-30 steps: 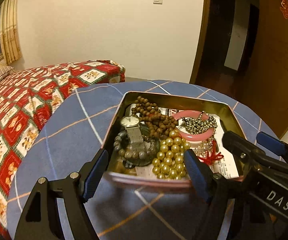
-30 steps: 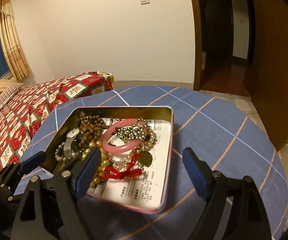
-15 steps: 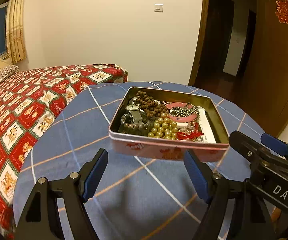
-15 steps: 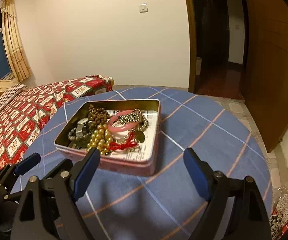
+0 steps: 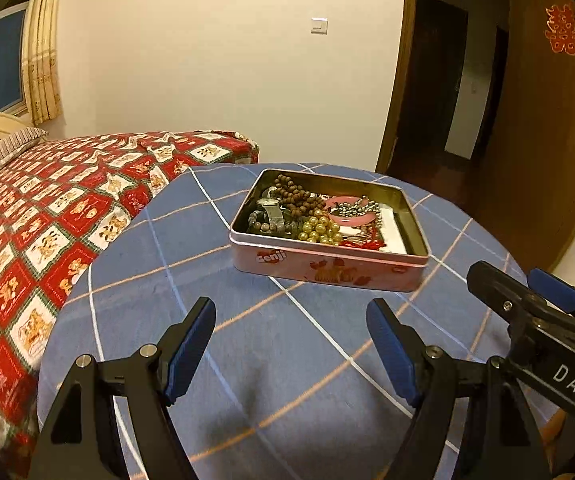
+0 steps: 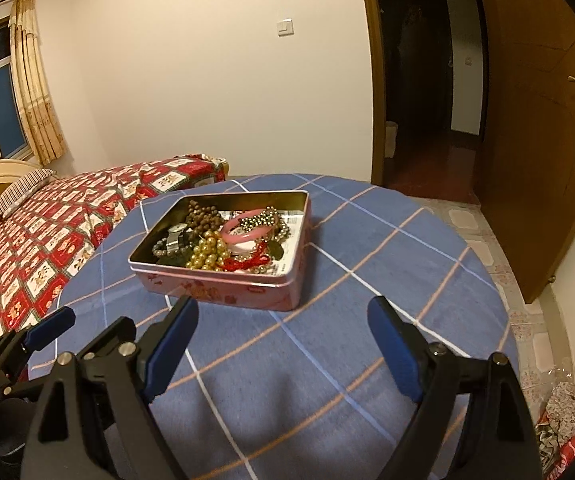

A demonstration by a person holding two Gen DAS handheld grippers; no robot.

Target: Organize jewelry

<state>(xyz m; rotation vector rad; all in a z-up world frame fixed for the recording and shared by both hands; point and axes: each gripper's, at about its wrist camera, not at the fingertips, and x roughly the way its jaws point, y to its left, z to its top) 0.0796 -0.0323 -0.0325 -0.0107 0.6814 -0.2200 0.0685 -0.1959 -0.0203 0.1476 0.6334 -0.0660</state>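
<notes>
the tin (image 5: 327, 264) of jewelry (image 5: 315, 216) sits mid-table (image 5: 247, 360), strands heaped together. the left claw (image 5: 291, 354) and right claw (image 6: 283, 350) are both spread wide and empty, short of it. risk: tangled beads drag neighbours out when one piece is lifted.

Both grippers hang side by side, tilted downward, the left gripper (image 5: 290, 344) and right gripper (image 6: 283, 344) each spread wide and holding nothing.
</notes>
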